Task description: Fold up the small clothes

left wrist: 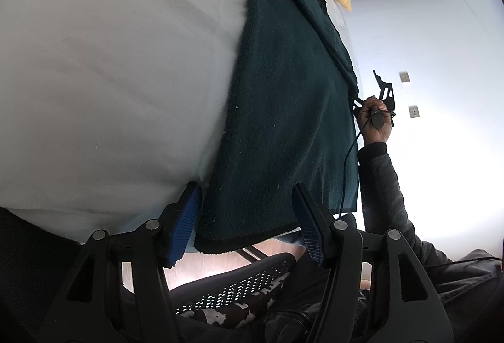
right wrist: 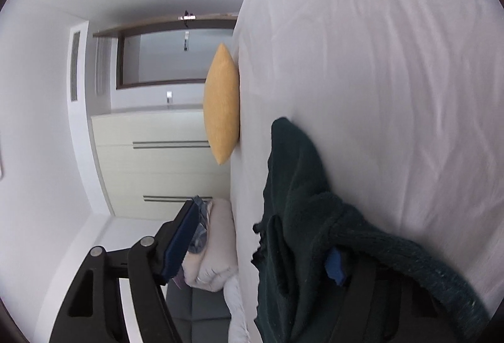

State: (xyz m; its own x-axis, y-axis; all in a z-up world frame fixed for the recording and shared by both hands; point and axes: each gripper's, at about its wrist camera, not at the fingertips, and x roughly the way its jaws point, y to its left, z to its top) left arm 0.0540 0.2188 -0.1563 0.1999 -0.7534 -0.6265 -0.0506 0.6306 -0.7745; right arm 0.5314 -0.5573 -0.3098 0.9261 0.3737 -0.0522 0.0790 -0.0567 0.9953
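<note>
Both tools — left (left wrist: 249,223), right (right wrist: 261,251) — gape apart at the cloth (left wrist: 283,110) on the bed (left wrist: 110,59); next, I judge, clamping its 6 o'clock hem.

We are in a bedroom of a home: a bed (right wrist: 378,75) with a white sheet fills much of both views, a yellow cushion (right wrist: 221,103) rests on it, and pale wardrobe doors (right wrist: 157,160) with long handles stand against plain white walls (right wrist: 41,122).
</note>
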